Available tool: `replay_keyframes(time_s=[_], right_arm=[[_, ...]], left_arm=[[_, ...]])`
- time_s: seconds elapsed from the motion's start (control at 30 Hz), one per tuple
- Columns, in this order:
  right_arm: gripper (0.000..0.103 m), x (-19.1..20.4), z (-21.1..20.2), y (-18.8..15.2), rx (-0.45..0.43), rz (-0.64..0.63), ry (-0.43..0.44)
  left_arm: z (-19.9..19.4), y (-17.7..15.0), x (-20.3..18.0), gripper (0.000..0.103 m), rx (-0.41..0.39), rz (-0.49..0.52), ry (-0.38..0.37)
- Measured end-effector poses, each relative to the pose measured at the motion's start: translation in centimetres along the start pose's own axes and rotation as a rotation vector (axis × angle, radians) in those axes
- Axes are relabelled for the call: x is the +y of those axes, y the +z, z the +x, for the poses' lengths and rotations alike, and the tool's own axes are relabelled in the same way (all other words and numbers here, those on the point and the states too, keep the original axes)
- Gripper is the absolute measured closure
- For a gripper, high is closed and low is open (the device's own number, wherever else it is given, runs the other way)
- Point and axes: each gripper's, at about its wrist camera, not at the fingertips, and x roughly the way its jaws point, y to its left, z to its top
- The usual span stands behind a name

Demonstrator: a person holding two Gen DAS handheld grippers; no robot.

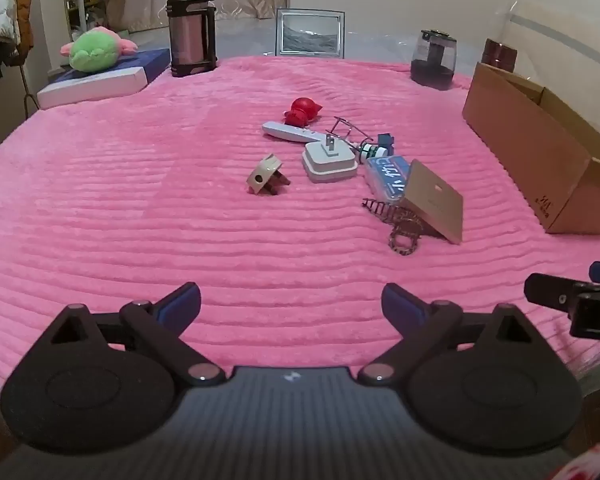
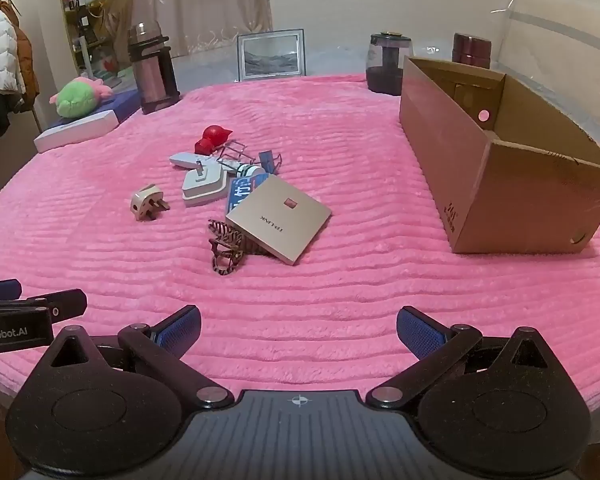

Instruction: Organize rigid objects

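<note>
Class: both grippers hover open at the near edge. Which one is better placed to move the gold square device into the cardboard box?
Right, probably. The right gripper sits on the side of the cardboard box, with the gold square device just ahead. The left gripper would cross over.

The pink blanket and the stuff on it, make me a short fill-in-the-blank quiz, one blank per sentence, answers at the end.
1. The cardboard box holds ____.
2. The gold square router leans on a striped ____.
3. The left gripper and the right gripper are both ____.
4. The toy behind the white remote is colored ____.

Answers: nothing; hair clip; open; red
</note>
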Motion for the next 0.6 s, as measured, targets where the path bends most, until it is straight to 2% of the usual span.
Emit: replay_keyframes(time_s=[0.2, 0.43, 0.6], right_arm=[[0.002, 0.3, 0.0, -0.1, 0.002, -0.007, 0.004], [0.002, -1.0, -0.5, 0.4, 0.004, -0.001, 0.002], [0.002, -0.2, -0.2, 0.3, -0.004, -0.008, -0.006]], left_arm=[[0.0, -0.2, 0.2, 0.008, -0.011, -0.021, -0.041], [0.0, -0.2, 0.2, 0.008, -0.015, -0.015, -0.043], [0.0, -0.2, 0.1, 0.008, -0.015, -0.013, -0.041]])
